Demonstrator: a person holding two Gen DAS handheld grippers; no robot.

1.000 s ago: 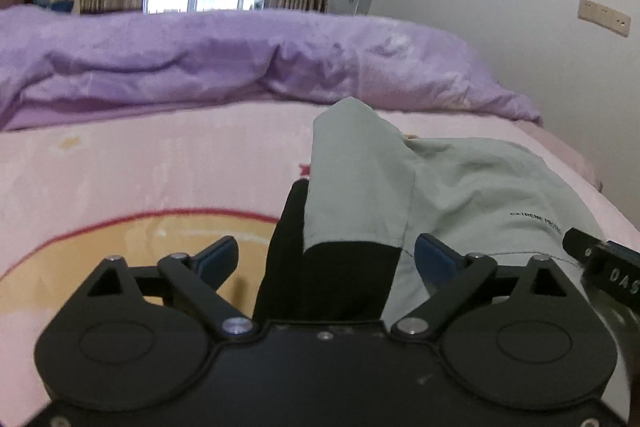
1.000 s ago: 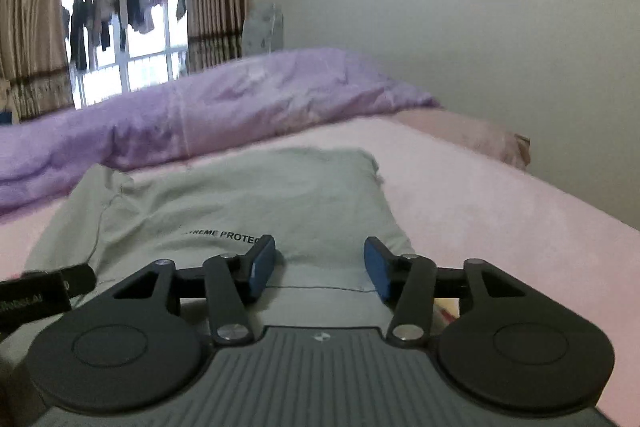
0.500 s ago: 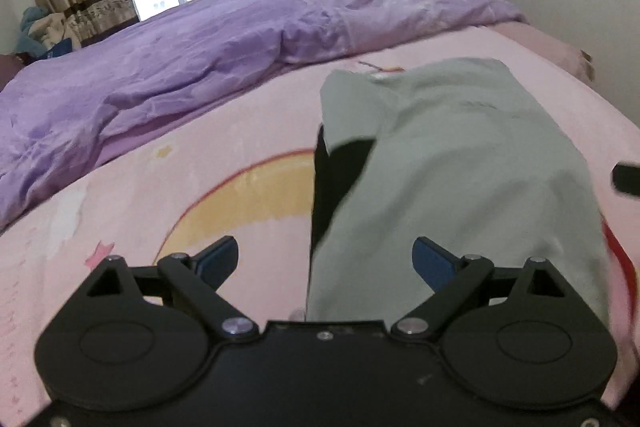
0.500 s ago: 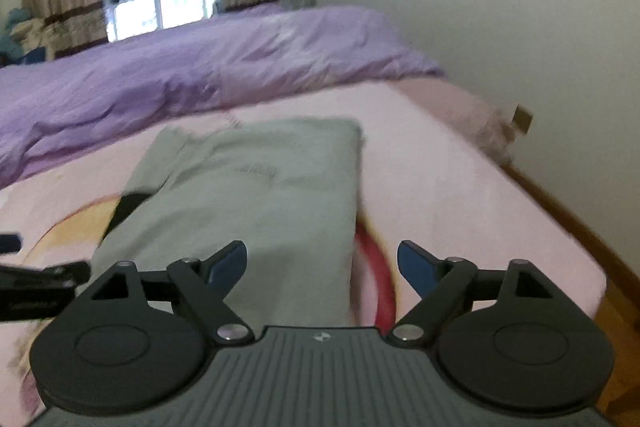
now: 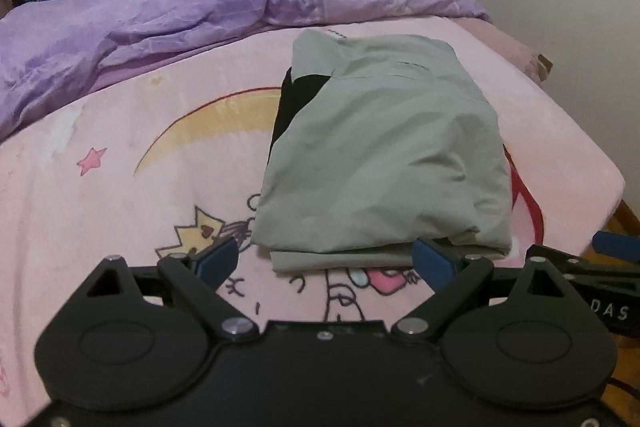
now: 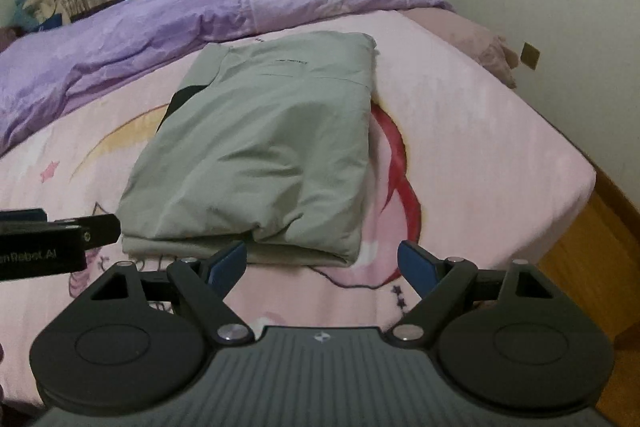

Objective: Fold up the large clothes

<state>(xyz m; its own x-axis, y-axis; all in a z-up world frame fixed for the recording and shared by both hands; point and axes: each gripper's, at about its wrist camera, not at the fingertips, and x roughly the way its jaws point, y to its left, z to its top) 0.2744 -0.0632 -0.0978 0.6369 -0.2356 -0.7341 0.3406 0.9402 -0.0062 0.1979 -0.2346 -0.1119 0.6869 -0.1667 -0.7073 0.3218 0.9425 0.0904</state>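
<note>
Grey-green garment (image 5: 384, 155) folded flat on pink blanket (image 5: 120, 211).

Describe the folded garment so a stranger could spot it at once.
Find the bed with the pink cartoon blanket and the purple duvet bunched behind. On the blanket lies the folded garment, a flat grey-green bundle. A black panel at its left edge sets it apart.

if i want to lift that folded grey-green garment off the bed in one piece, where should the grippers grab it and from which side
Probably the near edge of the folded grey-green garment, where the stacked layers end in a thick lip facing the grippers. Come in low from the near side, left gripper at the near left corner, right gripper at the rounded near right corner, pinching all layers. Both stand open, clear of the cloth. The pink blanket leaves room beside it.
</note>
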